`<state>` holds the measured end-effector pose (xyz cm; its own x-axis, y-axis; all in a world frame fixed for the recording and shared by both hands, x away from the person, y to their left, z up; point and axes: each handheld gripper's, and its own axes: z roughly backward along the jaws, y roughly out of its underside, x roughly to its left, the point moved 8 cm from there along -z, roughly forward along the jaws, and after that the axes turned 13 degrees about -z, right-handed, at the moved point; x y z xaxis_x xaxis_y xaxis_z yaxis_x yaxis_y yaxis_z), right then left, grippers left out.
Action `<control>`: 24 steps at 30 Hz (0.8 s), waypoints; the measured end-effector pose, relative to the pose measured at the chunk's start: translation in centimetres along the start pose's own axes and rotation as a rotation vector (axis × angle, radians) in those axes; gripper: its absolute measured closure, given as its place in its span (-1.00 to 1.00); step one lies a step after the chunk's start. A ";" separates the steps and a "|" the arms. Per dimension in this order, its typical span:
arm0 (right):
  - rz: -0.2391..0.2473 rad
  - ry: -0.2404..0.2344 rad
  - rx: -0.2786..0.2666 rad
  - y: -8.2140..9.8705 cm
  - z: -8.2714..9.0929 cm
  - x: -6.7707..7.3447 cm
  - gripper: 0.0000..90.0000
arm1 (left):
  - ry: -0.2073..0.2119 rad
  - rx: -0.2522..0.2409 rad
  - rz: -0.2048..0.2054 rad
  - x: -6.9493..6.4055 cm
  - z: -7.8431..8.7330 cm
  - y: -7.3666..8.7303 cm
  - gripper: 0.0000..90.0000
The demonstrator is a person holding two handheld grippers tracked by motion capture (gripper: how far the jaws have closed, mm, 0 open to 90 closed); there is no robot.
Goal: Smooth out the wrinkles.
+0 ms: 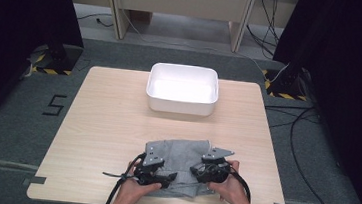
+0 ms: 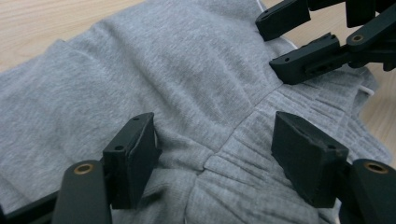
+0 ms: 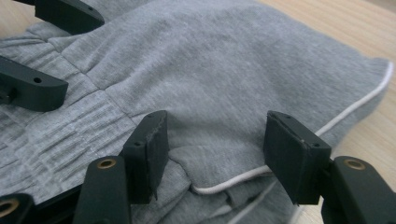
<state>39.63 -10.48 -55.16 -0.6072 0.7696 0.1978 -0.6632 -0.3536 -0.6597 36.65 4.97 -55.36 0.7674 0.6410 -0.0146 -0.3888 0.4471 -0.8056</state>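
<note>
Grey garment (image 1: 184,155) lies folded; gripper views show both open jaws straddling it, seemingly untouched, unlike high view.

The one readable sign is a black figure "5" (image 1: 54,105), marked in angular strokes on the grey floor (image 1: 17,116) left of the table (image 1: 107,120) in the high view. Black-and-yellow hazard stripes (image 1: 51,71) mark the stand bases at both sides of the floor; they carry no words. No label, brand or number can be read in the two gripper views.
</note>
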 end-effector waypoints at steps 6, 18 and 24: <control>0.012 0.008 -0.001 -0.8 -1.7 0.9 -0.06 | -0.030 0.030 -0.035 1.5 0.7 0.4 -0.29; 0.028 -0.007 -0.019 -4.8 -6.6 4.6 -0.06 | -0.077 0.043 0.003 7.5 3.7 2.6 -0.24; 0.034 -0.016 -0.027 -6.5 -8.5 5.9 -0.06 | -0.092 0.043 0.044 9.9 4.8 3.5 -0.24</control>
<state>44.04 0.88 -55.90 -0.6360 0.7488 0.1866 -0.6303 -0.3645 -0.6855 40.43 15.89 -55.46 0.6998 0.7143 0.0061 -0.4446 0.4423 -0.7789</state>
